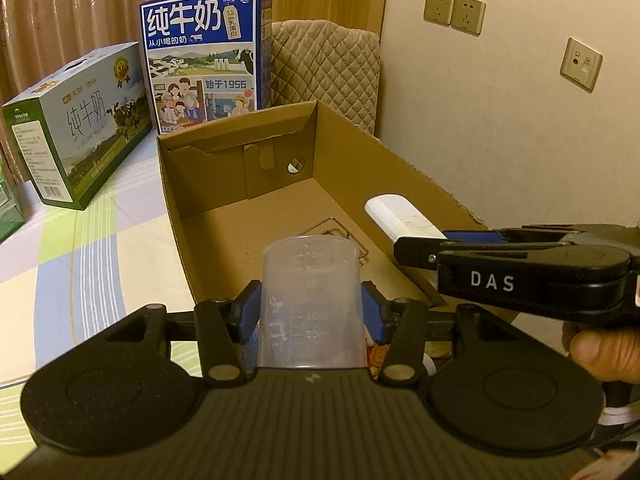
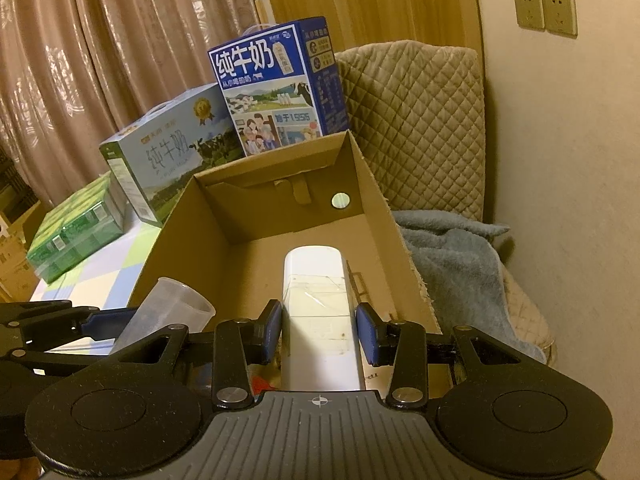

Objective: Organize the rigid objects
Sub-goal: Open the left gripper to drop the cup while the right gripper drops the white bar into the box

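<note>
My left gripper (image 1: pixel 312 312) is shut on a translucent measuring cup (image 1: pixel 312 280), which stands upright between the blue pads just over the near edge of an open cardboard box (image 1: pixel 240 208). The right gripper (image 2: pixel 318 330) is shut on a white remote-like bar (image 2: pixel 316 280) that points into the box. In the left wrist view the right gripper (image 1: pixel 416 240) reaches in from the right with the white bar (image 1: pixel 400 216) over the box's right side. The right wrist view has the left gripper (image 2: pixel 100 320) and its cup (image 2: pixel 168 312) at lower left. A thin wire frame (image 1: pixel 340 232) lies on the box floor.
Behind the box stand a blue milk carton (image 1: pixel 208 56) and a green-and-white milk carton (image 1: pixel 80 128); a green shrink-wrapped pack (image 2: pixel 76 232) lies further left. A quilted chair (image 2: pixel 412 120) with a blue towel (image 2: pixel 452 272) is on the right. A checked cloth (image 1: pixel 100 248) covers the table.
</note>
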Motion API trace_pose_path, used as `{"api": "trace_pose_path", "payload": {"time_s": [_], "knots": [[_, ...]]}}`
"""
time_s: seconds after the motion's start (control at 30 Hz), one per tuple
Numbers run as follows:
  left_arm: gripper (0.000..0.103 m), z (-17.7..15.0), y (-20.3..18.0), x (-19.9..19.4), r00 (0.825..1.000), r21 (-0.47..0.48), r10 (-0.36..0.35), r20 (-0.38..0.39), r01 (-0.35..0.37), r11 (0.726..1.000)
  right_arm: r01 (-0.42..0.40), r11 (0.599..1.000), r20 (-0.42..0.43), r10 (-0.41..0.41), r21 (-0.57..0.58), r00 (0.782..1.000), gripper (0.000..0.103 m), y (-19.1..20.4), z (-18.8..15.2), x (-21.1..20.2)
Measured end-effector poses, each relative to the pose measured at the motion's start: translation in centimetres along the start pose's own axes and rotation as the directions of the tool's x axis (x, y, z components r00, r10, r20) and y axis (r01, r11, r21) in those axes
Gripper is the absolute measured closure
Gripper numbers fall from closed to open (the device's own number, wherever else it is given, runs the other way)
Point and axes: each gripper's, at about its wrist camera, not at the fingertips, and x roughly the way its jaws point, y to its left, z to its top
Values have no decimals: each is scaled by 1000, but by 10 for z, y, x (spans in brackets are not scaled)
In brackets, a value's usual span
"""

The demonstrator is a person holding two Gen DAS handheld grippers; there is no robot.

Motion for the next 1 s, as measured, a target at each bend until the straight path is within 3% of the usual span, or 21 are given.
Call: {"api": "trace_pose_path", "payload": {"time_s": [0.6,1.0], "knots": [[56,0,3,4,1000,-3,13,-11,-13,1000,2,1000,1,-2,10,1000,66,-6,1,-3],[52,3,18,-15,998,-56,48,31,-46,997,-2,1000,-2,2,12,1000,66,-1,0,-7]]}}
